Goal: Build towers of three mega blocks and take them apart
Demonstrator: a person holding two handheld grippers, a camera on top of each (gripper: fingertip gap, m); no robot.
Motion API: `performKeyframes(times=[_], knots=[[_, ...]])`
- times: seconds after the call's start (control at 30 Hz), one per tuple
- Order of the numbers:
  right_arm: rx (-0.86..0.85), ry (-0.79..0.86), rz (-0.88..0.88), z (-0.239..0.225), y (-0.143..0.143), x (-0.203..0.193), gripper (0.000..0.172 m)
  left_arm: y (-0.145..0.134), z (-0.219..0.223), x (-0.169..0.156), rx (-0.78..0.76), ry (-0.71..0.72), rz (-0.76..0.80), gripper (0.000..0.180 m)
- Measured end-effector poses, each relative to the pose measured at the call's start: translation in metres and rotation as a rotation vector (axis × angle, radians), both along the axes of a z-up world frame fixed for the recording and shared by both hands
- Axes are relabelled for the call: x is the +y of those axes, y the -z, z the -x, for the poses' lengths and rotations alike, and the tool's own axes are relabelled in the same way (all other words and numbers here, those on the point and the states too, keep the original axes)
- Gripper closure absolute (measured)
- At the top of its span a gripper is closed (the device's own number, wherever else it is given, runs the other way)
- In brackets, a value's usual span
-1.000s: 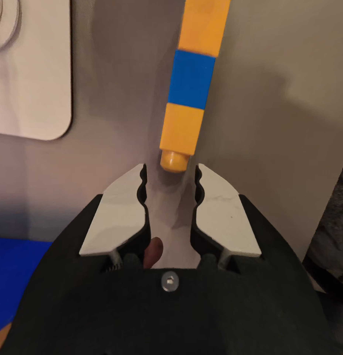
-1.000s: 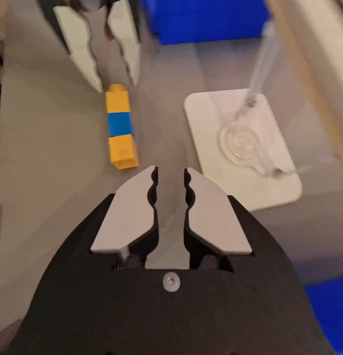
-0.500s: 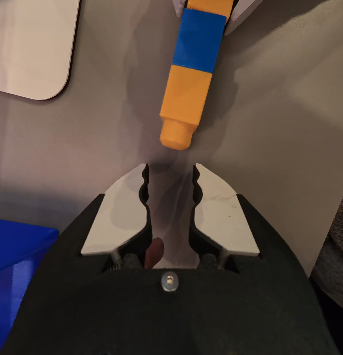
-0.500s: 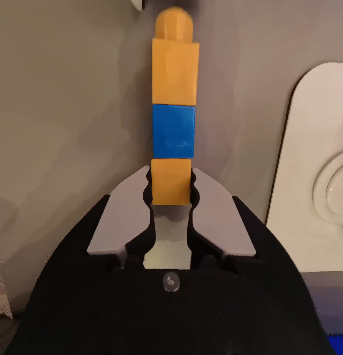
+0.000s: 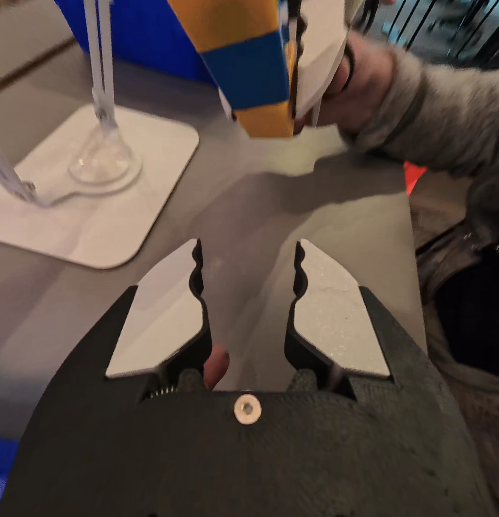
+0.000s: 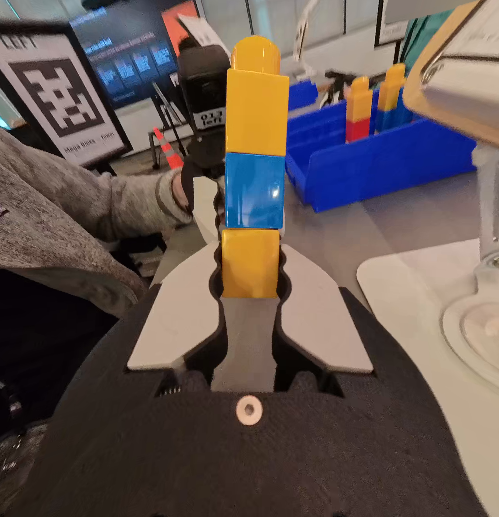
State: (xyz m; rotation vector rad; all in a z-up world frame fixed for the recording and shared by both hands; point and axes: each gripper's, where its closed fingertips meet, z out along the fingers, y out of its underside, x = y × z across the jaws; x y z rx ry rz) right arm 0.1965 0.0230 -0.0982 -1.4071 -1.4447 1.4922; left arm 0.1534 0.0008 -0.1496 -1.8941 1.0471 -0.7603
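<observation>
My right gripper (image 6: 249, 251) is shut on the bottom yellow block (image 6: 249, 263) of a three-block tower (image 6: 255, 140). Above that block sit a blue block (image 6: 253, 190) and a yellow block (image 6: 256, 112) with a round stud on top. The tower is held upright, off the grey table. In the left wrist view the tower (image 5: 242, 64) hangs tilted at the top, with a right gripper finger (image 5: 315, 56) against it. My left gripper (image 5: 248, 246) is open and empty, low over the table, in front of the tower. One of its fingers (image 6: 205, 207) shows just behind the tower.
A white base plate (image 5: 147, 212) with a clear stand (image 5: 102, 156) lies left of my left gripper; it also shows in the right wrist view (image 6: 410, 293). A blue bin (image 6: 382, 167) holds other towers (image 6: 357, 112). A grey sleeve (image 5: 424, 112) reaches in. The table edge (image 5: 407, 223) is at the right. Across from one pair of fingers to the other is roughly 8 cm.
My right gripper closed on the end yellow block of the tower lying on the table and lifted it upright. My left gripper opened wider and drew back from the tower's stud.
</observation>
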Motion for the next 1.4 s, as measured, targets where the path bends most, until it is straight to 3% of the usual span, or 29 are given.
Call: performKeyframes(times=[0.2, 0.4, 0.57, 0.73, 0.8, 0.87, 0.93, 1.0, 1.17, 1.27, 1.4], knots=[[0.145, -0.004, 0.052, -0.003, -0.014, 0.003, 0.136, -0.06, -0.02, 0.016, -0.334, -0.022, -0.096, 0.108], [0.235, 0.013, 0.009, -0.002, -0.018, 0.003, 0.135, -0.083, -0.038, 0.029, -0.529, -0.032, -0.085, 0.109], [0.259, 0.022, -0.021, 0.001, -0.017, -0.001, 0.135, -0.089, -0.056, 0.031, -0.576, 0.007, -0.088, 0.112], [0.259, 0.019, -0.039, 0.004, -0.014, -0.005, 0.135, -0.094, -0.064, 0.03, -0.598, 0.038, -0.116, 0.145], [0.268, 0.028, -0.026, 0.004, -0.015, -0.003, 0.135, -0.095, -0.065, 0.032, -0.601, 0.035, -0.124, 0.145], [0.262, 0.041, -0.013, 0.003, -0.015, -0.001, 0.135, -0.093, -0.065, 0.034, -0.577, 0.035, -0.127, 0.145], [0.239, 0.053, 0.02, 0.0, -0.015, 0.005, 0.107, -0.094, -0.065, 0.033, -0.546, 0.041, -0.146, 0.146], [0.19, 0.075, -0.031, -0.009, -0.014, 0.012, 0.103, -0.088, -0.066, 0.031, -0.461, 0.076, -0.126, 0.146], [0.182, 0.113, -0.129, -0.034, -0.049, 0.021, 0.106, -0.063, -0.072, 0.025, -0.188, 0.173, -0.092, 0.146], [0.111, 0.079, -0.16, -0.029, -0.048, 0.013, 0.11, -0.039, -0.076, 0.025, 0.011, 0.19, -0.069, 0.145], [-0.009, 0.011, -0.165, -0.021, -0.028, 0.004, 0.129, -0.032, -0.085, 0.026, 0.047, 0.201, -0.062, 0.146]])
